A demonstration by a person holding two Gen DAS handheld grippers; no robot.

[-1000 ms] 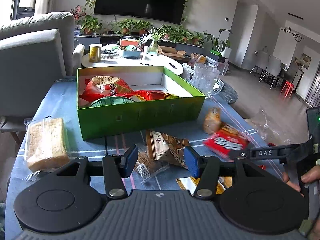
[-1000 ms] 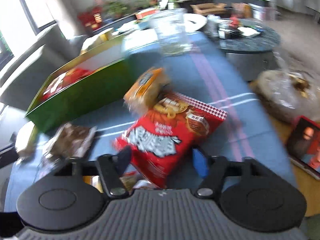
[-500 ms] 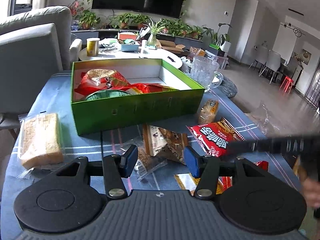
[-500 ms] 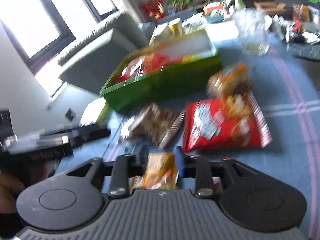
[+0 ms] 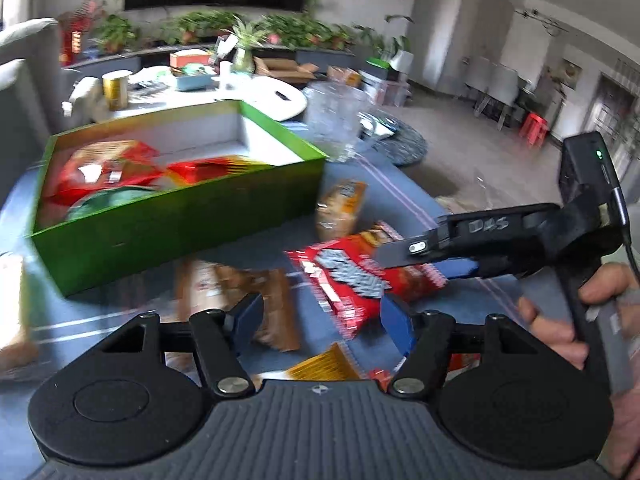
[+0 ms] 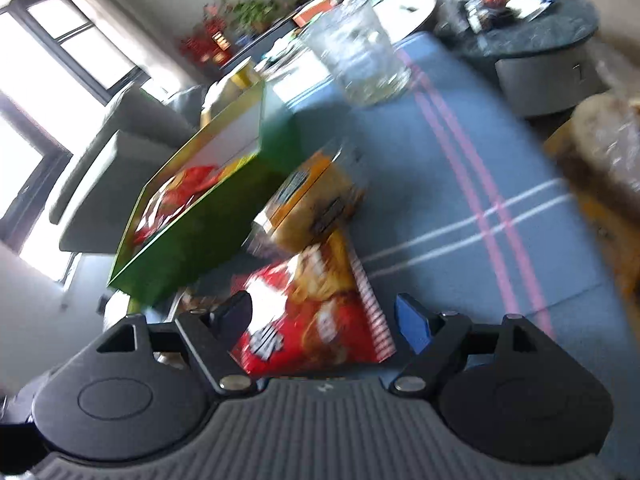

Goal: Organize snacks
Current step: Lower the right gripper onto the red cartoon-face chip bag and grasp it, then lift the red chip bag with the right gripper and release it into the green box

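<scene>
We see a table under a blue cloth (image 6: pixel 500 184) with pink and white stripes. On it sits a green box (image 5: pixel 180 220), open-topped, with red packets already inside. A clear glass jug (image 6: pixel 356 60) stands beyond the box's far corner. In front of the box lies a red snack bag (image 5: pixel 352 276), flat on the cloth, with an orange packet (image 6: pixel 316 200) touching its far edge (both blurred). A brown packet (image 5: pixel 240 296) lies left of the red bag. Our left gripper (image 5: pixel 320 316) hangs open and empty above the snacks. Our right gripper (image 6: pixel 324 316) is spread wide around the red bag's near end, its fingers not closed on it.
</scene>
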